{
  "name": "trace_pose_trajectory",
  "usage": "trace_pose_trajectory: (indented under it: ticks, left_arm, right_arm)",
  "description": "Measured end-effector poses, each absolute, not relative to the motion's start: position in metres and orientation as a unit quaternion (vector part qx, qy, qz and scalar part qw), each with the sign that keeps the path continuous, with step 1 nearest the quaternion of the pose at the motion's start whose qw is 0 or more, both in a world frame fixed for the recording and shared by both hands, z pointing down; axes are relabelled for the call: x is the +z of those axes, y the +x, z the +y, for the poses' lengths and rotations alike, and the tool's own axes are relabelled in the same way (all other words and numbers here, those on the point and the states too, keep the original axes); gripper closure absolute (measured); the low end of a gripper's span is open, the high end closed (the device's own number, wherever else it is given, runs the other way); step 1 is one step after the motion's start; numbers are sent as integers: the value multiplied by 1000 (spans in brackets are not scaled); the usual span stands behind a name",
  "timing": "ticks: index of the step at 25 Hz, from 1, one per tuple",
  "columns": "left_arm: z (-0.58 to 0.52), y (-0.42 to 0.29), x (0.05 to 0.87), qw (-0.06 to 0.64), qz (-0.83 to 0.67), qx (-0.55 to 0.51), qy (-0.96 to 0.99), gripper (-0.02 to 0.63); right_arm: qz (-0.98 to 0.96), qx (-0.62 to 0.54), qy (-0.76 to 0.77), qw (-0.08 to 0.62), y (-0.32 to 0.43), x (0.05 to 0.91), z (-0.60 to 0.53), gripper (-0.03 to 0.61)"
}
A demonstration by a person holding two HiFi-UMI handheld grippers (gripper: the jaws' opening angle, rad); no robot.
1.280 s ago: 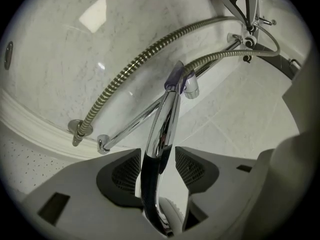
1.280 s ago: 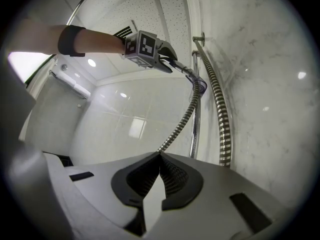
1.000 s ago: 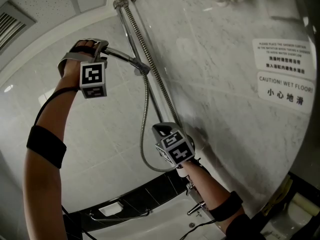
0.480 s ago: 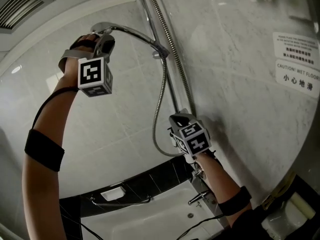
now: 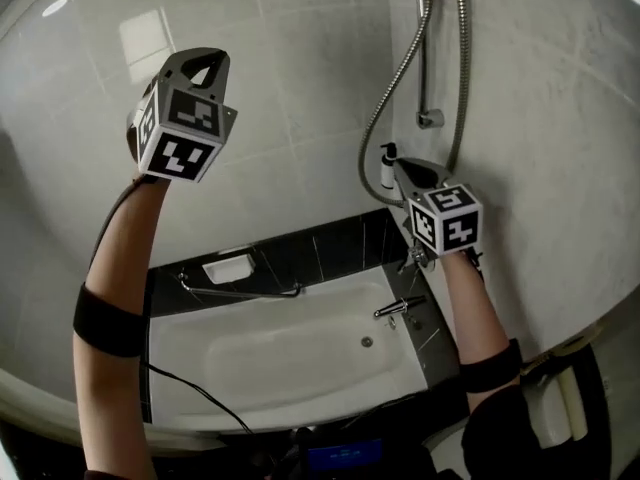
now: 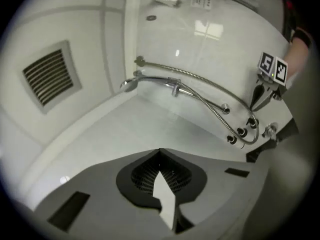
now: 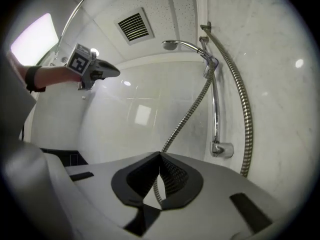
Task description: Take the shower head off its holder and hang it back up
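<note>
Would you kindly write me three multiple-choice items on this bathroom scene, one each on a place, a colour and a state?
1. Where is the shower head? A on the floor; B in its holder on the rail; C in a bucket.
2. What colour is the tile band above the bathtub? A black; B red; C blue.
3. How is the left tool? A wide open; B gripping a sponge; C shut, empty.
Answers: 1 B, it hangs near the rail's top. 2 A, the band is black. 3 C, its jaws meet around nothing.
</note>
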State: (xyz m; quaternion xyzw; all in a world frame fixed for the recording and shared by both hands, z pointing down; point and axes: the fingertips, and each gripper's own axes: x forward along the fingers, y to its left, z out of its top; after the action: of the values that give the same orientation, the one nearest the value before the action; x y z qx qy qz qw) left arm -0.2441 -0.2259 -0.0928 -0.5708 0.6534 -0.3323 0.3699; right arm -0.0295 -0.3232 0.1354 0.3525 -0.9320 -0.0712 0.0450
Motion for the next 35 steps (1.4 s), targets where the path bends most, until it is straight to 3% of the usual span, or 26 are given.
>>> trace_pose_trajectory:
  ticks: [8, 19, 28, 35]
  left_arm:
    - [-149, -328, 95, 182, 725, -230, -623, 614]
    - [-37, -370, 302, -24, 796, -143, -588, 614]
    - [23, -377, 384, -104, 809, -99, -569, 614]
    - [45, -376, 406, -122, 813, -94, -561, 614]
  right_arm:
    - [-947, -29, 309, 83, -70, 231, -276, 555]
    - [-962, 15, 245, 120, -118, 335, -203, 554]
    - [-961, 33, 232, 146, -121, 380, -173, 554]
    - [-959, 42, 233, 158, -117, 396, -166, 554]
